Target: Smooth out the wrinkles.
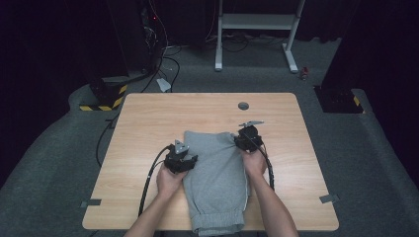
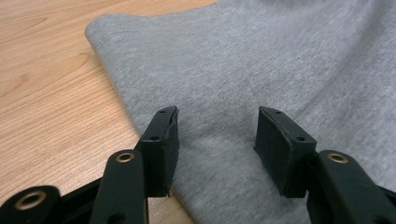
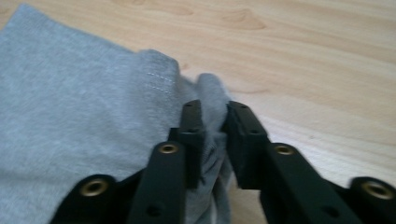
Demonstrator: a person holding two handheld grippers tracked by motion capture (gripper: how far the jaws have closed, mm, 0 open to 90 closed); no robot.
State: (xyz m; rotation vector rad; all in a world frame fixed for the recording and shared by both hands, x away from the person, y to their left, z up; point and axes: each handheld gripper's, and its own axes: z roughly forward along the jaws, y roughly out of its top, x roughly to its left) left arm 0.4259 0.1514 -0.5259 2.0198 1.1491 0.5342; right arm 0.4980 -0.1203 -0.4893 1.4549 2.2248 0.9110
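A: Item one, the grey garment (image 1: 217,177)?

B: Folded grey sweat fabric on the worktop (image 1: 148,123), lying lengthwise towards the person. Its near end with the gathered waistband (image 1: 220,219) reaches the worktop's near edge; its far end stops about mid-worktop.

A: Item two, the left gripper (image 1: 190,160)?

B: At the garment's left edge, roughly halfway along. In the left gripper view its fingers (image 2: 163,149) stand apart over the cloth, with flat fabric between them and nothing pinched. The folded left edge (image 2: 114,84) runs just beside the left finger, with bare wood past it.

A: Item three, the right gripper (image 1: 239,140)?

B: At the far right corner of the garment. In the right gripper view the fingers (image 3: 194,140) are closed on a bunched ridge of grey cloth (image 3: 212,100) at that corner. A line of stitching (image 3: 159,77) shows just to the left.

A: Open room?

B: Bare worktop on the left, on the right and across the whole far half. A small round grey cap (image 1: 243,105) sits near the far edge, well apart from the garment.
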